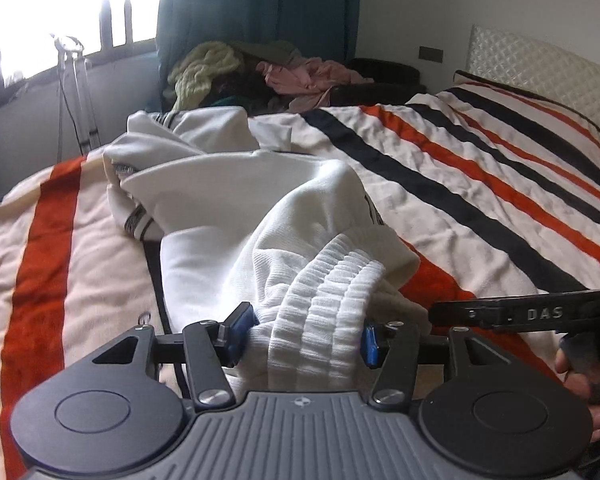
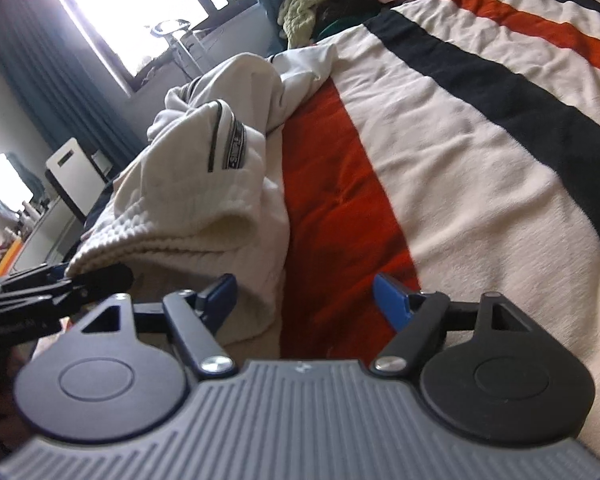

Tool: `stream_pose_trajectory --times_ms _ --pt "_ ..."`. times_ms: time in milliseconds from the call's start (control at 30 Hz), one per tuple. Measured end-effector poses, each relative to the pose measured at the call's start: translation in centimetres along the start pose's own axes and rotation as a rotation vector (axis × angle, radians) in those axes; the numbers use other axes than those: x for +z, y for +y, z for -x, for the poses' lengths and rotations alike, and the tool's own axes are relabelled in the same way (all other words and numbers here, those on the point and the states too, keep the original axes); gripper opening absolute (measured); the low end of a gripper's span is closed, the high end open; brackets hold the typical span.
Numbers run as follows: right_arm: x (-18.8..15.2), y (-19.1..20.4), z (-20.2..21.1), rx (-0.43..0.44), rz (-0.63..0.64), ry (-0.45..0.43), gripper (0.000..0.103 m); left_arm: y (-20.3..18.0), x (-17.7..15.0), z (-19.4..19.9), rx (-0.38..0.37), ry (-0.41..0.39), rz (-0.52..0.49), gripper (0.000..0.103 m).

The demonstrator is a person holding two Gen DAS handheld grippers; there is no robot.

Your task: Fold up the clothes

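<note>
Left claw [image 1: 306,334]: blue pads closed on the ribbed cuff [image 1: 332,300] of the white garment [image 1: 236,200].
Garment: crumpled, runs from the near claw to the far left of the bed [image 1: 480,184]; dark-striped trim shows at left.
Bed: blanket with orange and black stripes.
Right claw [image 1: 512,312]: enters near right, black, side-on; its jaws cannot be judged.
Far: heap of clothes [image 1: 260,72] below a teal curtain [image 1: 260,4].

White garment [image 1: 236,216], orange-and-black-striped blanket [image 1: 480,184]

Blown-out window [image 1: 60,8] glare, soft daylight, fisheye-bent edges, mild blur
</note>
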State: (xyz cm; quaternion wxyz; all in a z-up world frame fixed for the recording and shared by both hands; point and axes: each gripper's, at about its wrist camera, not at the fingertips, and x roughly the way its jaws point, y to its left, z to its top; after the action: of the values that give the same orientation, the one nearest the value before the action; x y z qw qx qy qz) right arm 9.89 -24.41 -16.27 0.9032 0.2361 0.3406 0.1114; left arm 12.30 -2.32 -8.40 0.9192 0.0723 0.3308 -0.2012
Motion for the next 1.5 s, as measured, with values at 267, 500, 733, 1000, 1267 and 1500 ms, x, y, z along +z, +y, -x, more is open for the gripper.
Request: stream_pose_trajectory --times_ms 267,500,733,1000,1267,1500 --pt "-0.2 1.0 -0.4 0.074 0.037 0.025 0.072 0.6 -0.2 2.4 -0.014 -0.007 0.054 0.058" --pt "-0.9 2.7 -1.4 0.103 0.110 0.058 0.060 3.2 -0.2 4.4 0.029 -0.043 0.239 0.060" --pt "-0.4 2.2 -1.0 -0.039 0.089 -0.048 0.046 6.3 -0.4 5.3 0.150 -0.044 0.383 0.063" --pt "0.1 2.2 0.1 -0.024 0.061 -0.172 0.046 6.7 -0.9 5.8 0.234 -0.017 0.374 0.064" --pt "-0.4 4.8 -2.8 0.009 0.227 -0.094 0.045 8.3 -1.7 6.0 0.324 0.027 0.441 0.064" --pt "0.1 5.6 -1.5 0.033 0.250 -0.145 0.013 7.0 -1.4 6.2 0.287 0.024 0.381 0.068"
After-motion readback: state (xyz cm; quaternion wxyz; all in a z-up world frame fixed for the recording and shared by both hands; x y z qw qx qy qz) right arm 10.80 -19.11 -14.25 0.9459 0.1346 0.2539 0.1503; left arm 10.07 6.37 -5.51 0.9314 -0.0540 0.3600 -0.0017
